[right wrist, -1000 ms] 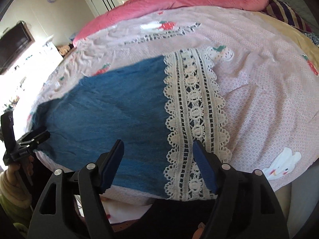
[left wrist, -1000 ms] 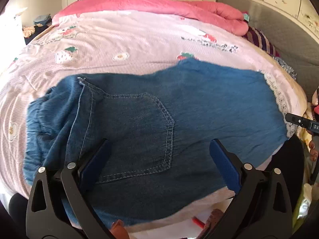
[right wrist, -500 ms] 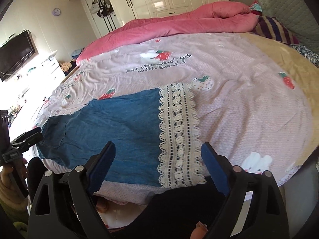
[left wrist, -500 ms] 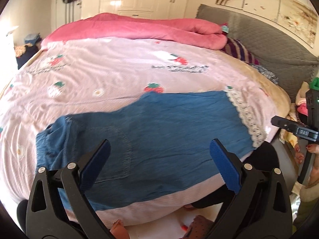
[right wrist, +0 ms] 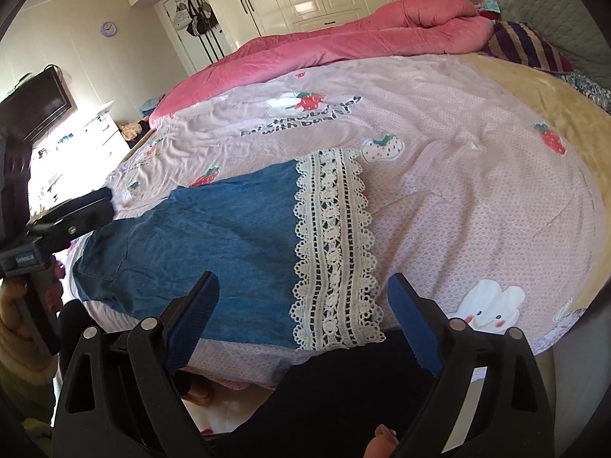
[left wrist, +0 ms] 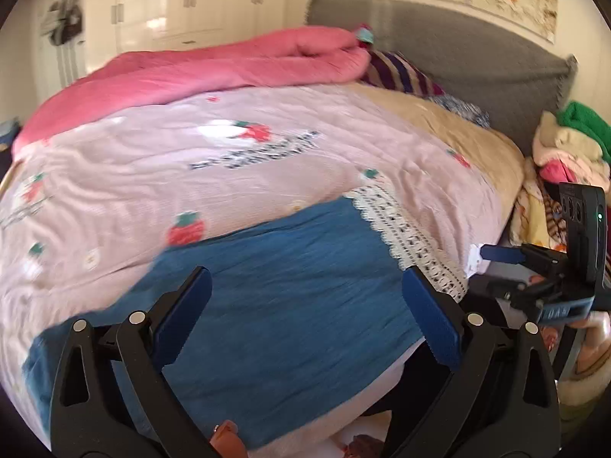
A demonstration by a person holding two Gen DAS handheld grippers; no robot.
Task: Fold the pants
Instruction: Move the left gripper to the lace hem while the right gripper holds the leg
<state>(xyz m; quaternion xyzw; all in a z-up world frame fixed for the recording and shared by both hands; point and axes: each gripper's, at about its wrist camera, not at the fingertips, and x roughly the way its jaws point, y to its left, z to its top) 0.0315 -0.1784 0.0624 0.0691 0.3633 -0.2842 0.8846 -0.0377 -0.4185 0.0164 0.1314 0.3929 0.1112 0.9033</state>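
Lying flat near the bed's (right wrist: 477,198) front edge, the lace-hemmed denim pants (right wrist: 214,236) sit untouched below the left gripper (left wrist: 305,305) and right gripper (right wrist: 301,316), both gaping and empty, so a careless grab risks snagging lace or bunching the pink bedsheet (right wrist: 439,145).

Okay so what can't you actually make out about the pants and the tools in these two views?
- Pants: left wrist view is motion-blurred, so seams and pocket are lost; the left tool hides the near edge.
- Waistband: right wrist view, partly behind the other tool's body.
- Fold layers: unclear in both views.
- Right tool: open, holding nothing.
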